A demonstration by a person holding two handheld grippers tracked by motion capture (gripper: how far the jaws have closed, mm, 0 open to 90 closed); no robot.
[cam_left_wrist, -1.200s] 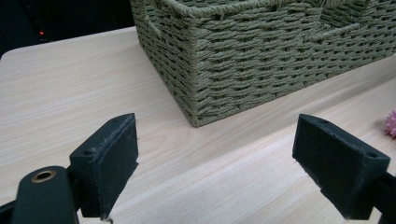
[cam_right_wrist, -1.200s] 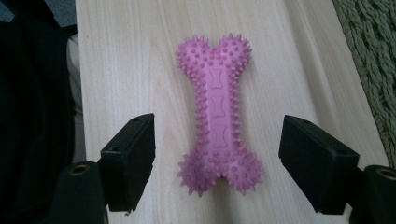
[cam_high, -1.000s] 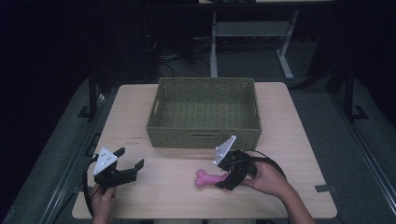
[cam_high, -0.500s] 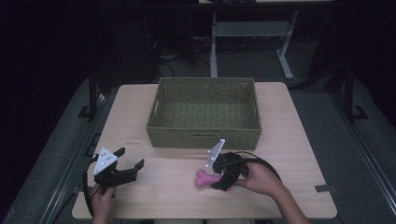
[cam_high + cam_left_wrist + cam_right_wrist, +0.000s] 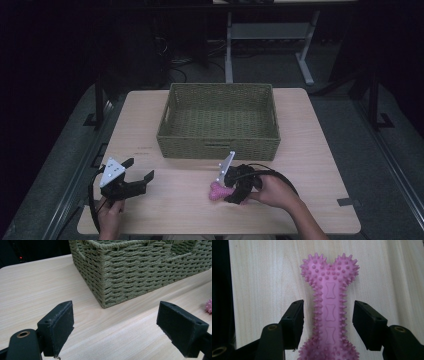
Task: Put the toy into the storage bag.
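Close to the near edge of the table [image 5: 165, 210], toward its left corner, the left gripper [image 5: 137, 176] rests in the person's left hand [image 5: 109, 216] with its jaws spread wide and nothing between them; in the left gripper view only bare wood lies between the two black pads [image 5: 60, 327].

Further right along the near edge, just right of the middle, the right gripper [image 5: 225, 192] sits in the person's right hand [image 5: 275, 192], pointed down at a pink spiky bone toy [image 5: 218, 191] that lies flat on the wood. In the right gripper view the toy's narrow shaft [image 5: 329, 312] runs straight up between the two jaws, one pad on each side. The jaws have just been closing around it, yet a thin strip of table shows on either side of the shaft, so the pads are not pressing on it.

Beyond both grippers, the green woven basket [image 5: 220, 147] stands at the middle of the table, reaching to its far edge.
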